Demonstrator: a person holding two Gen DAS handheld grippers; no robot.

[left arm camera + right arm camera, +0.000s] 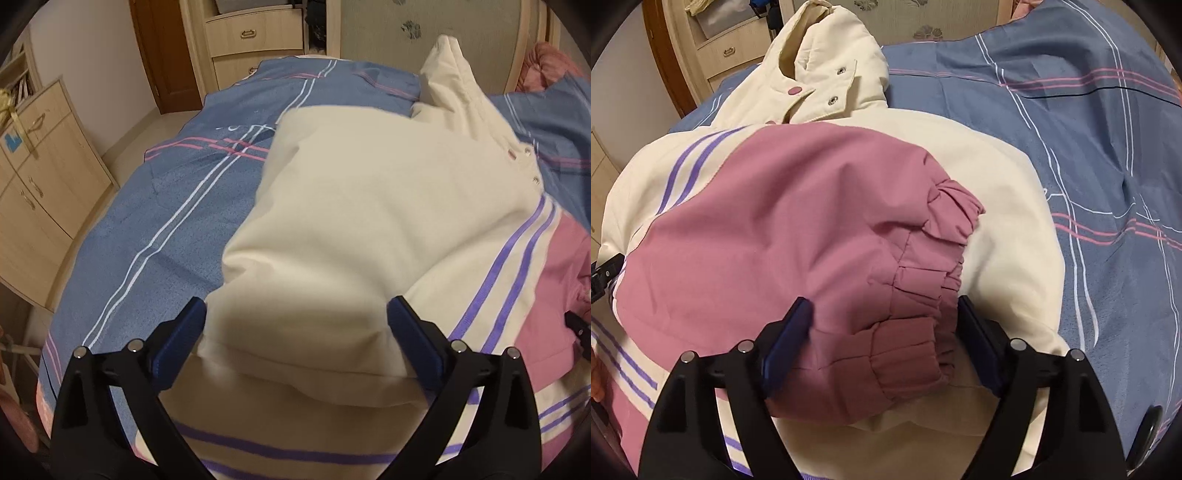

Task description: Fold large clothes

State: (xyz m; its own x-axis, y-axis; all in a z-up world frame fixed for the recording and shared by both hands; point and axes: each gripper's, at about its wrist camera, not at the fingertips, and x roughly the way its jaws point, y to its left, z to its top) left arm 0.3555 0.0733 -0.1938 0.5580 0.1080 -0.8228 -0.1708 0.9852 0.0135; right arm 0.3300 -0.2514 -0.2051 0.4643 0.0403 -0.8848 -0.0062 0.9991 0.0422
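A cream jacket (369, 206) with purple stripes and pink panels lies on the bed, collar and snaps toward the far side. My left gripper (295, 325) is open, its jaws standing on either side of a folded-over cream sleeve (306, 295). My right gripper (882, 332) is open, its jaws standing on either side of the gathered elastic cuff (916, 317) of the pink sleeve (783, 221), which lies folded across the jacket body (1004, 229). The jacket's collar (820, 62) shows at the far end. The tip of the other gripper shows at each view's edge.
The bed is covered by a blue sheet (166, 206) with white and pink stripes, also seen in the right wrist view (1089, 147). Light wooden cabinets (40, 166) stand left of the bed, drawers (255, 37) and a wardrobe behind it. A pink quilt (546, 62) lies far right.
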